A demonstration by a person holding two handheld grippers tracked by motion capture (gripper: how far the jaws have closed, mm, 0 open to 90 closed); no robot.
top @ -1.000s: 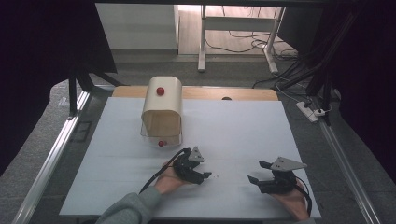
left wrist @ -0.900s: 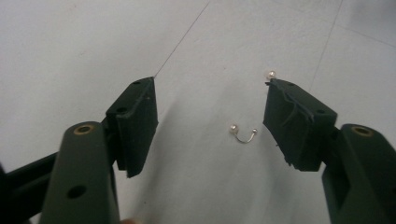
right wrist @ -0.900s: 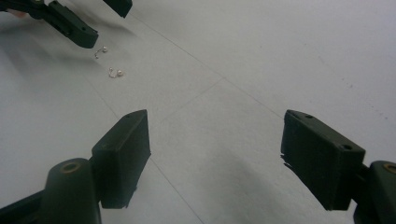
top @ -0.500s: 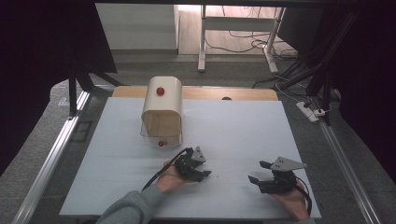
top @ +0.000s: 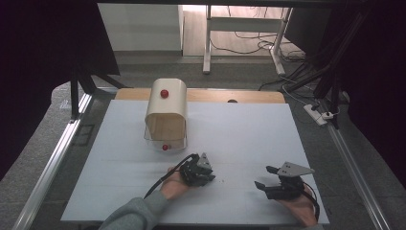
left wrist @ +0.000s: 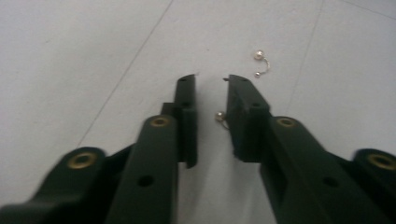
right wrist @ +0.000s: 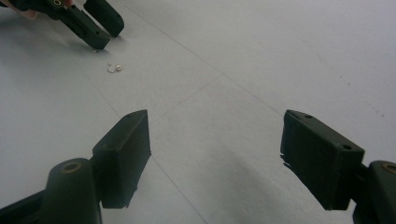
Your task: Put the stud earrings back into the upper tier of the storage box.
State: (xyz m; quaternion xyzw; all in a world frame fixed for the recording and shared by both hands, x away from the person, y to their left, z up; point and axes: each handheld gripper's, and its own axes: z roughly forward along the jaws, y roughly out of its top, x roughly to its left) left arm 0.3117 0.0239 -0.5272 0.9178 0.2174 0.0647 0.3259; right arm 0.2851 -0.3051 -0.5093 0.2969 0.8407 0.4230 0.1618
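Near the front middle of the white tabletop (top: pixel 239 129) the left tongs (left wrist: pixel 211 79) have just been closing — a small gold earring (left wrist: pixel 219 116) sits between the narrowed jaws, against the right-hand one, not visibly clamped. Just beyond lies a second earring (left wrist: pixel 260 63). To the right, the right tongs (right wrist: pixel 215 154) stand wide open, holding nothing.

White table (top: pixel 239 129), cream jewellery box (top: pixel 166 112) at the back, two pearl earrings (left wrist: pixel 260 64) lying loose

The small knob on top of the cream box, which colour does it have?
The knob is red, seen best in the high view, on the cream box.
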